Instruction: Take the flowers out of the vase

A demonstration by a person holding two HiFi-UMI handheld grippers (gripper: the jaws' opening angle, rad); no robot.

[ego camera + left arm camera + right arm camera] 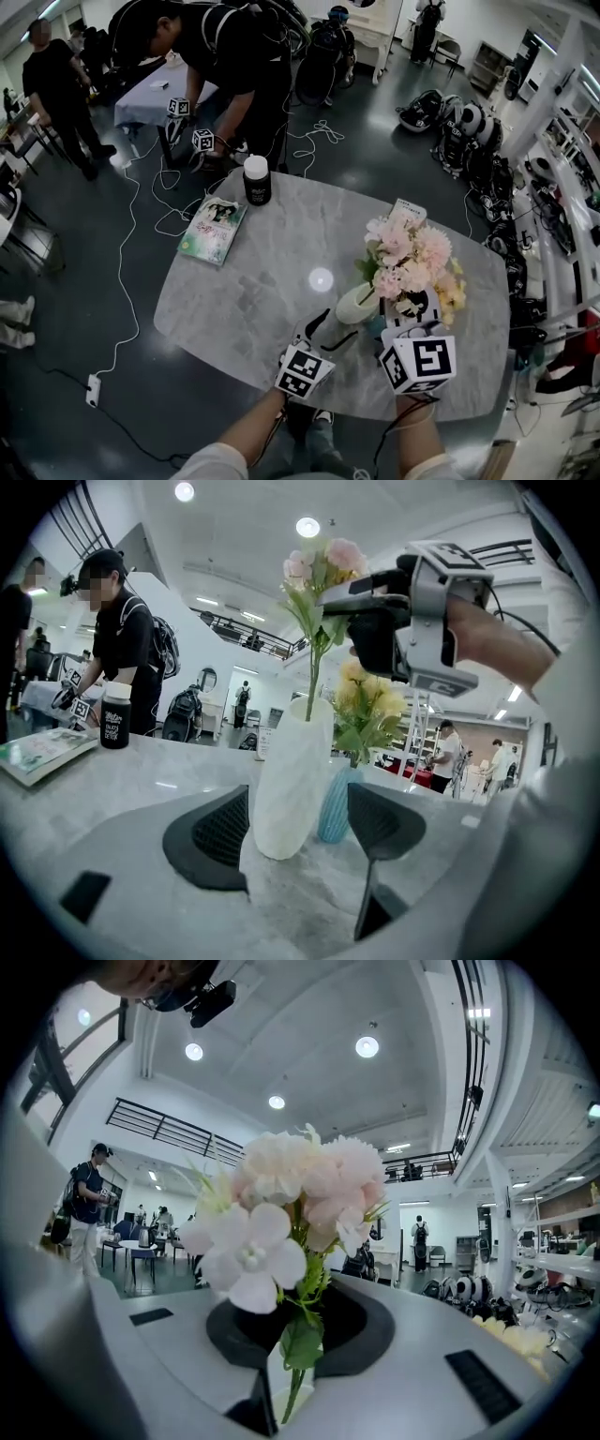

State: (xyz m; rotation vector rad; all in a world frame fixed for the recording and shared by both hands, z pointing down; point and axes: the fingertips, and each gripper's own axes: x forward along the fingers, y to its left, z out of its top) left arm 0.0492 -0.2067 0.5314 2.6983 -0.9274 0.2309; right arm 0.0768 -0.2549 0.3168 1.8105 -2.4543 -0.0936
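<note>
Grey marble tabletop [234, 300] in a bright, high-ceilinged hall. The right gripper [292, 1335] has its jaws drawn narrow on the green stem [293, 1393] of the pink flowers [291, 1194], whose blooms fill its own view. In the left gripper view it takes that stem from the side, high up just under the blooms. The stem runs straight down into the mouth of the white vase [286, 780], so the flowers are not yet out. The left gripper [298, 803] holds its jaws apart on either side of that vase, low on its body. The pad at that view's left sits right at the vase wall, and the other leaves a sliver of gap through which a blue vase [335, 810] shows. The blue vase stands just behind the white one and carries yellow flowers [370, 700]. In the head view both vases stand on the table's near right part. Well apart from them, at the far edge, a black bottle [256, 180] with a white cap stands near a book [213, 230] lying flat. Beyond the table a person [225, 56] in dark clothes bends forward, and white cables [127, 244] trail over the dark floor [375, 131].
</note>
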